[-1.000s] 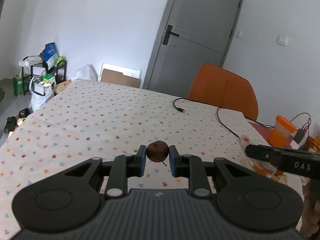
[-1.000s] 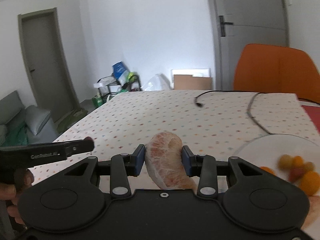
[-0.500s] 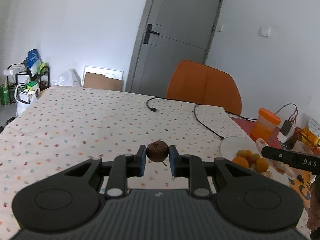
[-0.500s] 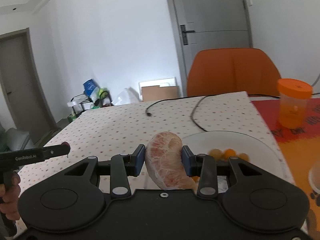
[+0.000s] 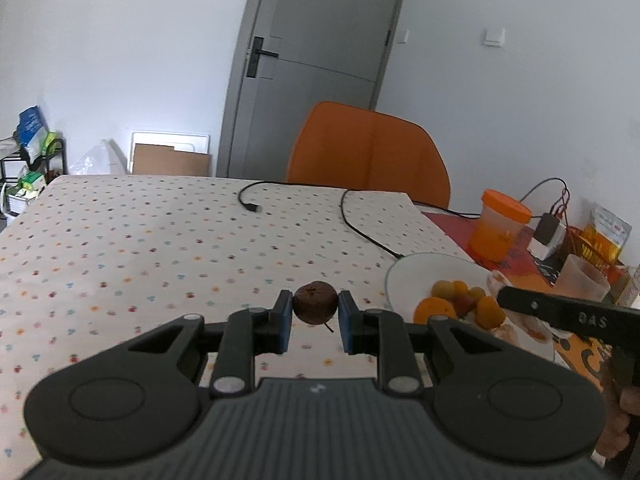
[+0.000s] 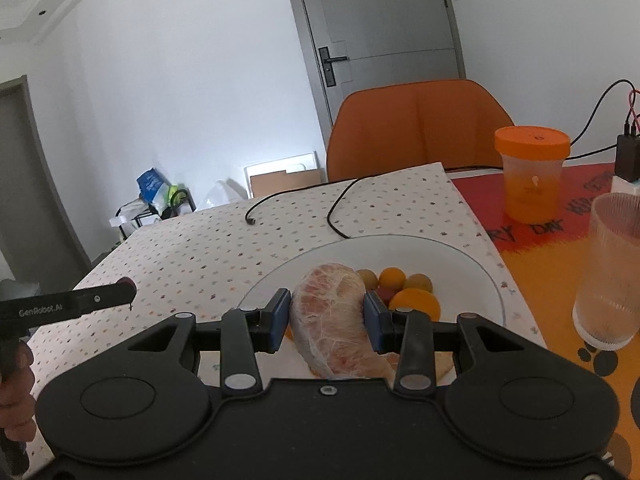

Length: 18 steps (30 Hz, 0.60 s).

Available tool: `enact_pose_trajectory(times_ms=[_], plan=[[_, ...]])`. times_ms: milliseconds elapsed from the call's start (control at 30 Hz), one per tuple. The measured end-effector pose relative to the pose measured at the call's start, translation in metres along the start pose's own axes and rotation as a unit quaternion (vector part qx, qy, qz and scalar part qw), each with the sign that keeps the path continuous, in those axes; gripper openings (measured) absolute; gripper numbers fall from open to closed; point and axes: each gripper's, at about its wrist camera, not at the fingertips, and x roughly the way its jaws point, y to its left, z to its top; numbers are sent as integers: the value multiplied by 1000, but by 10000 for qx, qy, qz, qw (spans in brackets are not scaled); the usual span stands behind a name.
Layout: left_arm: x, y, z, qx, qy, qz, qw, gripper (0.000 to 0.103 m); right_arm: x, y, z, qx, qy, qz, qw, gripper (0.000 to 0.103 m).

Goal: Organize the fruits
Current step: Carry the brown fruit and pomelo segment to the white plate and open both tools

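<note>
**Two fruits in hand, plate partly filled**

The left gripper (image 5: 315, 326) is clamped on a small dark brown fruit (image 5: 315, 307) with a thin stem, held above the dotted tablecloth (image 5: 140, 240) and short of the white plate (image 5: 404, 276). The right gripper (image 6: 327, 320) is clenched around a peeled pomelo segment (image 6: 334, 320), pink under its white membrane, poised over the near part of the plate (image 6: 460, 264).

On the plate already lie several small yellow and orange fruits (image 6: 394, 278) beside a larger orange one (image 6: 414, 302), so the gathering looks well under way. Both carried pieces are not yet set down; whether other fruit waits elsewhere cannot be told.

The right wrist view alone shows the ribbed glass tumbler (image 6: 610, 272), the full plate rim, and the orange-lidded jar (image 6: 532, 172) clearly. The left wrist view alone shows the snack packets (image 5: 606, 236) at the far right, and the right gripper's finger (image 5: 568, 316) reaching over the plate.
</note>
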Motion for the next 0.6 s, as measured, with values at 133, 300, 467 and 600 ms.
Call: enact_pose_trajectory(times_ms=[133, 300, 467, 600], plan=[[6, -12, 3, 86, -14, -100, 9999, 22, 7, -5, 3, 23, -27, 7, 10000, 38], [15, -27, 6, 208, 36, -240, 9995, 22, -1, -17, 4, 220, -184, -23, 9996, 45], [24, -43, 4, 310, 122, -403, 9986, 23, -16, -40, 2, 576, -274, -172, 9978, 45], [29, -56, 1, 401, 181, -524, 9977, 23, -25, -50, -2, 682, -275, -246, 9970, 45]])
